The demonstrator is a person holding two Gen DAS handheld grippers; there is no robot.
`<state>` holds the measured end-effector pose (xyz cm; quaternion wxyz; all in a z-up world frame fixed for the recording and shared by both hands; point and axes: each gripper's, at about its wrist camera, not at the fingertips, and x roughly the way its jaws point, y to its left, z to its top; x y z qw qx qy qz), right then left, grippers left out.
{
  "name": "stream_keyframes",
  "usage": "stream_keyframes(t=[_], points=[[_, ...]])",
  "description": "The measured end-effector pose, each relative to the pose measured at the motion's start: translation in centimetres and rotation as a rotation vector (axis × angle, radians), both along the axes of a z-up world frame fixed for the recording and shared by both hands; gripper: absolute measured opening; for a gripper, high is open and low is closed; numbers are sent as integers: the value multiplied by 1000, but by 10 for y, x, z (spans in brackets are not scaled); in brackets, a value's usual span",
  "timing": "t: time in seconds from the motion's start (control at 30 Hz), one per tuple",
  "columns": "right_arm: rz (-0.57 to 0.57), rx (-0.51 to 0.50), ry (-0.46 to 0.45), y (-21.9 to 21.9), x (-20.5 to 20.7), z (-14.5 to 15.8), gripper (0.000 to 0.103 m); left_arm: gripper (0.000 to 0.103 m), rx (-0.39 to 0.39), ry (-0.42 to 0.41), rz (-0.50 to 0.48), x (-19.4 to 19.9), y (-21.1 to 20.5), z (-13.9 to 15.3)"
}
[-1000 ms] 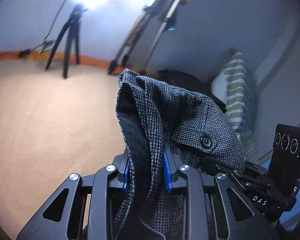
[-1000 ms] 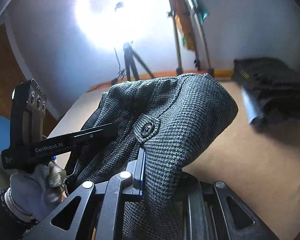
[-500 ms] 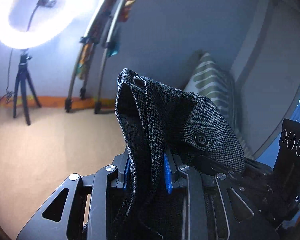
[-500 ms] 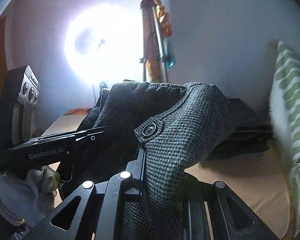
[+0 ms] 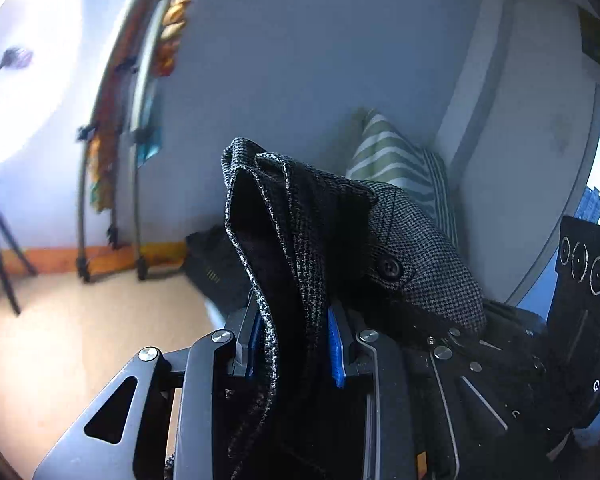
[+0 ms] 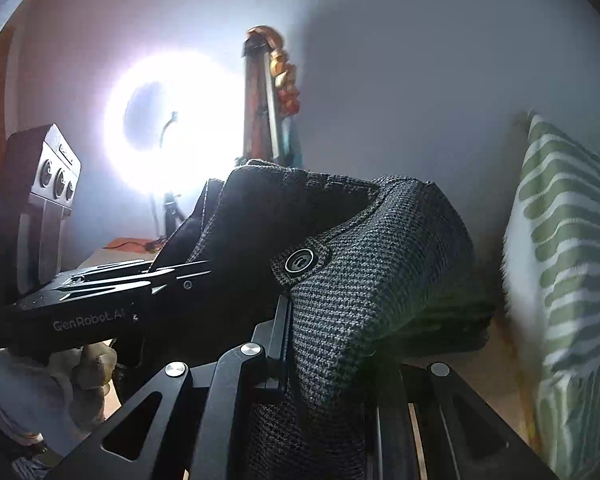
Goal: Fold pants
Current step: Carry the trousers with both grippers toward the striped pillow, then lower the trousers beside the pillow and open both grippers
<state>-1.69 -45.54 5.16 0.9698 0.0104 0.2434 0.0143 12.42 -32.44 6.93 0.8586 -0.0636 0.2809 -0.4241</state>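
Grey houndstooth pants (image 5: 296, 248) fill the middle of both views. My left gripper (image 5: 294, 340) is shut on a bunched edge of the pants near the waistband, with a black button (image 5: 389, 267) to its right. My right gripper (image 6: 324, 340) is shut on the pants (image 6: 376, 264) beside a metal snap (image 6: 300, 261); its right finger is hidden under the cloth. Both grippers hold the pants up off the surface, close side by side. The right gripper's body shows at the right of the left wrist view (image 5: 540, 360), and the left gripper's body at the left of the right wrist view (image 6: 88, 296).
A tan surface (image 5: 80, 340) lies below. A green-and-white striped pillow (image 6: 568, 260) stands at the right against the wall. A stack of dark folded clothes (image 5: 216, 268) lies at the back. A ring light on a tripod (image 6: 172, 128) and a folded stand (image 5: 116, 160) are behind.
Both grippers have tilted upward and swung right with the pants still held. The tan surface has dropped low in view; the wall, pillow and ring light now fill the frames.
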Motion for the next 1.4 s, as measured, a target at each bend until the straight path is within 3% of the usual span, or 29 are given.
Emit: stream_keyframes(t=[0.3,0.53,0.83,0.9,0.97,1.03,1.07,1.13,1.2,1.23,1.3,1.4], points=[[-45,-72,-10,-52,53,43,13,25,-33,-34,-26,39,-59,21],[-39,-157,16,-77,106,59,13,25,-75,-16,-1,72,-86,13],[6,-218,72,-111,180,35,13,25,-100,55,75,115,-121,-34],[19,-208,88,-119,196,22,13,25,-66,66,125,124,-125,-50],[30,-240,115,-124,214,6,17,26,-11,107,189,137,-130,-65],[-15,-283,175,-132,233,-14,34,30,33,155,218,146,-130,-79],[-48,-283,204,-138,242,-23,36,32,49,181,222,149,-129,-85],[-83,-268,248,-145,250,-40,39,30,82,174,238,148,-126,-89],[-132,-316,276,-144,254,-55,42,30,97,141,244,147,-122,-87],[-146,-332,282,-145,256,-60,54,30,102,136,246,147,-121,-86],[-200,-351,266,-152,258,-63,67,30,104,136,245,149,-117,-83],[-245,-263,236,-172,257,-52,67,30,124,106,231,136,-110,-76]])
